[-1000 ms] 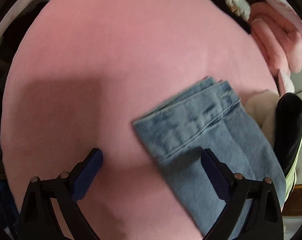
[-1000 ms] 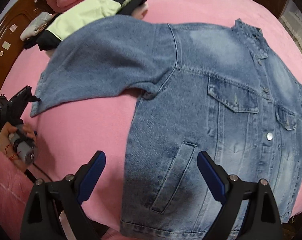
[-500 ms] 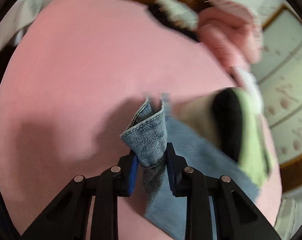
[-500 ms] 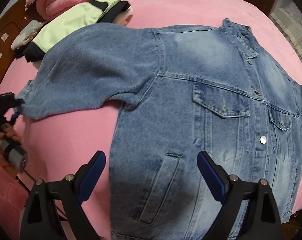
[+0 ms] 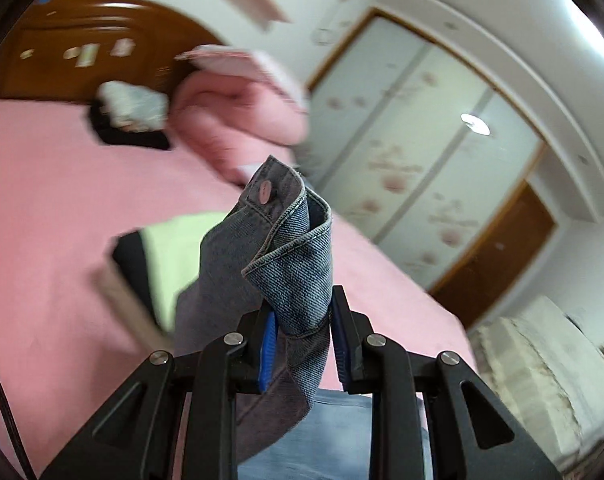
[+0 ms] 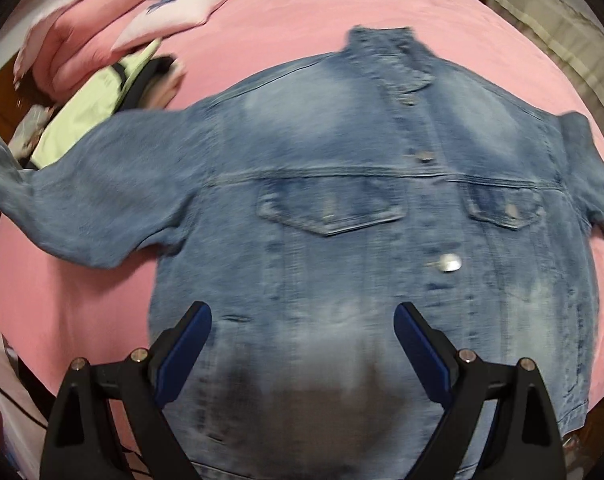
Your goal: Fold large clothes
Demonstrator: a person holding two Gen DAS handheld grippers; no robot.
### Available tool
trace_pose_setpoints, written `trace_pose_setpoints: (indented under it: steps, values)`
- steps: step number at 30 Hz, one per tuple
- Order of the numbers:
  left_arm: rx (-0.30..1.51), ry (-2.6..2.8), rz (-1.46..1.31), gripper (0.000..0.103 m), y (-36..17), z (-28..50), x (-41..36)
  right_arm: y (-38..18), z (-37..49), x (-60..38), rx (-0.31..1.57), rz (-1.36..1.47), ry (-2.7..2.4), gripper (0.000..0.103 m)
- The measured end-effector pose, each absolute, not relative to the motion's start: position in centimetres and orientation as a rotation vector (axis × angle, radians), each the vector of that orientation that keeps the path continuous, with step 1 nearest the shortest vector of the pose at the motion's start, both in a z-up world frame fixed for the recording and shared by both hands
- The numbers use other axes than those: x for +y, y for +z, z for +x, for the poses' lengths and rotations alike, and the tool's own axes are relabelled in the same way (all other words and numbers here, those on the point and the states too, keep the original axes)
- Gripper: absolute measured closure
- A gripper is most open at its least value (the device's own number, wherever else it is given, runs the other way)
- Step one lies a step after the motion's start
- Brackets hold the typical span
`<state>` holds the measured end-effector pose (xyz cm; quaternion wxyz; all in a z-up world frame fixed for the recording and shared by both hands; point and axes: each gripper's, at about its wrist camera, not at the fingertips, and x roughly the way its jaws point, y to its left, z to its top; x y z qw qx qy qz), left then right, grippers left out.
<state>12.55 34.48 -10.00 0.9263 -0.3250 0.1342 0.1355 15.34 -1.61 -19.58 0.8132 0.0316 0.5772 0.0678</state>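
Left gripper [image 5: 302, 332] clenched on denim jacket [image 6: 342, 220] cuff [image 5: 277, 240]; right gripper [image 6: 302, 340] released. Carry sleeve flat across chest, avoiding bunching.

**Jacket Spread Across the Bed**

We see the denim jacket [image 6: 362, 200] lying front-up on the bed [image 6: 81, 300], collar at the far side. Folded clothes [image 6: 97, 108] lie beyond its left sleeve [image 6: 61, 200], rolled bedding [image 6: 81, 48] behind them.
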Motion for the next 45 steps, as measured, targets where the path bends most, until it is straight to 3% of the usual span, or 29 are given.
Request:
trace_pose_setpoints:
  steps: [11, 22, 23, 25, 26, 32, 36, 41, 43, 45]
  values:
    - [0.386, 0.06, -0.436, 0.08, -7.7, 19.9, 12.2, -16.6, 18.5, -16.4, 1.119, 0.152, 0.009, 0.01]
    - [0.827, -0.097, -0.364, 0.078, -18.9, 25.5, -3.3, -18.3, 20.8, -26.5, 1.135, 0.206, -0.048, 0.01]
    - [0.852, -0.096, -0.35, 0.074, -19.8, 25.7, -3.5, -18.7, 20.9, -26.8, 1.144, 0.211, -0.044, 0.01]
    - [0.938, -0.122, -0.323, 0.045, -21.5, 26.5, -4.3, -19.2, 20.9, -27.2, 1.156, 0.225, -0.032, 0.01]
    - [0.999, -0.131, -0.311, 0.022, -22.2, 26.9, -4.9, -19.5, 20.9, -27.3, 1.164, 0.231, -0.024, 0.01]
    - [1.066, -0.065, -0.272, 0.013, -22.7, 26.3, -2.3, -21.2, 21.6, -27.1, 1.214, 0.358, 0.05, 0.011]
    - [1.146, 0.117, -0.17, 0.012, -23.6, 25.6, 0.8, -23.3, 23.4, -26.0, 1.273, 0.466, 0.12, 0.035]
    - [1.228, 0.403, -0.161, 0.012, -24.8, 23.0, 7.9, -26.8, 26.5, -23.4, 1.375, 0.505, 0.191, 0.054]
    - [1.265, 0.49, -0.235, 0.012, -25.4, 21.4, 11.2, -27.7, 27.4, -22.5, 1.412, 0.466, 0.167, 0.065]
    - [1.3, 0.55, -0.332, 0.012, -26.1, 19.6, 14.2, -27.7, 27.8, -21.8, 1.414, 0.387, 0.127, 0.084]
